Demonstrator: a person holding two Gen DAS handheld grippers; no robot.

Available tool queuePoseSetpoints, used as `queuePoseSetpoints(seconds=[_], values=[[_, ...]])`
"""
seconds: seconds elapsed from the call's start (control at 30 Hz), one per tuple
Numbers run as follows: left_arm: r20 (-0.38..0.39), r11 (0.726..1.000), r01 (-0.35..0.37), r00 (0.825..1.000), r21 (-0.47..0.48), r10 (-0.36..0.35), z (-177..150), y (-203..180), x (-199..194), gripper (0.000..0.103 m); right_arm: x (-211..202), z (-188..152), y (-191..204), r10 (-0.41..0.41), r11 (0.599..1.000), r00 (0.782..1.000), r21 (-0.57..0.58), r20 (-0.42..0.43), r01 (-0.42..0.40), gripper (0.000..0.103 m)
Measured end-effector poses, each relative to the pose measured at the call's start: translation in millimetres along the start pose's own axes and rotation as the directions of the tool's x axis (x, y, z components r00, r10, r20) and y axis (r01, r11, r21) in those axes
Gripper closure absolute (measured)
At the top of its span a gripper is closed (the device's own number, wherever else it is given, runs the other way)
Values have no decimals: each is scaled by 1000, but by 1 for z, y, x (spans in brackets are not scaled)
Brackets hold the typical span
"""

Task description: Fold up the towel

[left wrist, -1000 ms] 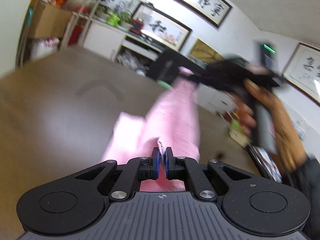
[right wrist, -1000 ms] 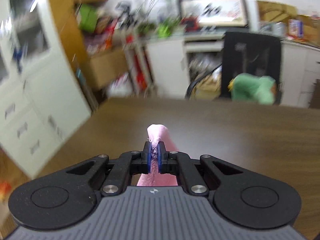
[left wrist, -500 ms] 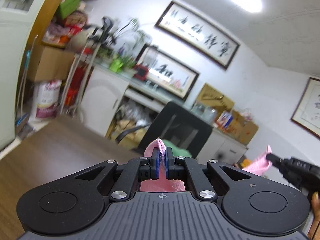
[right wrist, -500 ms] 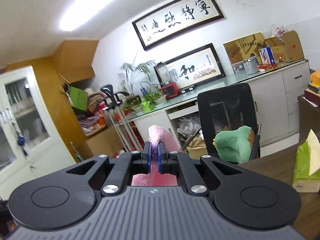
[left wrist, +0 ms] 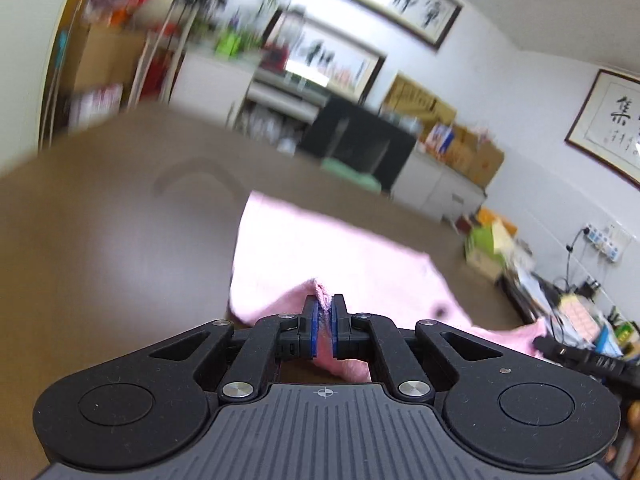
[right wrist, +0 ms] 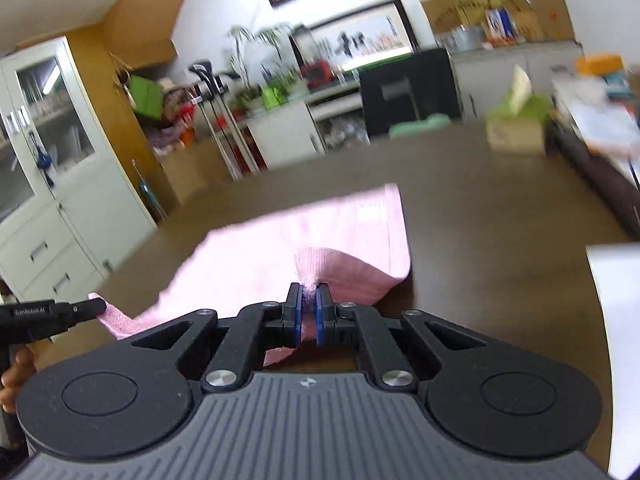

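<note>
The pink towel (left wrist: pixel 320 248) lies spread out on the brown counter (left wrist: pixel 100 240) ahead of both sets of jaws, its far edge flat on the wood and its near edge lifted off it. No crease or doubled layer shows in either view, so by my reading the fold itself is not yet made: the cloth has been laid out flat, and what is left is to carry the near corners over to the far edge, set them down and let go.

Starting at the left, the left gripper (left wrist: pixel 325 322) has its jaws pressed together on a pinch of pink cloth, a small tuft standing up just beyond the blue pads (left wrist: pixel 315 328). From that pinch the towel runs forward and to the right across the counter. At the right edge of the same view, the tip of the other tool reaches in with pink cloth at its end.

Further right, the right gripper (right wrist: pixel 307 316) is likewise clamped on the towel (right wrist: pixel 300 236), with frayed pile showing between its blue pads (right wrist: pixel 295 320) and a raised flap curling just ahead of the jaws. The cloth stretches away to the left of these jaws, towards the left tool, which holds the opposite near corner. A green tissue box (right wrist: pixel 516 124) stands well beyond the towel, far right.
</note>
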State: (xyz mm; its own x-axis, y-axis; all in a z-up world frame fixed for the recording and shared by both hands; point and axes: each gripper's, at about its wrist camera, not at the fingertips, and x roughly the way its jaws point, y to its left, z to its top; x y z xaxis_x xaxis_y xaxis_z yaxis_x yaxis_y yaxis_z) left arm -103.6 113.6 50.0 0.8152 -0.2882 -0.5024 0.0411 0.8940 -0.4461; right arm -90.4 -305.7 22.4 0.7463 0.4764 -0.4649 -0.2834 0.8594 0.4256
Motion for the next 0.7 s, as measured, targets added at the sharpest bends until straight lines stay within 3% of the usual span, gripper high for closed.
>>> queuePoseSetpoints(seconds=[0.2,0.43,0.7], values=[[35,1000,-10,999,24,10,-25,-5,-27,98,-33,-38,-2,12,999,1000,50,-13,-11,96],[28,999,21,999,-27,-20,-40,3,-47,97,-75,-61,-6,76,993,997,88,9,-77,95],[54,998,57,997,-9,-56,-29,-2,-49,97,-90,-63,-12,94,984,995,148,43,-99,94]])
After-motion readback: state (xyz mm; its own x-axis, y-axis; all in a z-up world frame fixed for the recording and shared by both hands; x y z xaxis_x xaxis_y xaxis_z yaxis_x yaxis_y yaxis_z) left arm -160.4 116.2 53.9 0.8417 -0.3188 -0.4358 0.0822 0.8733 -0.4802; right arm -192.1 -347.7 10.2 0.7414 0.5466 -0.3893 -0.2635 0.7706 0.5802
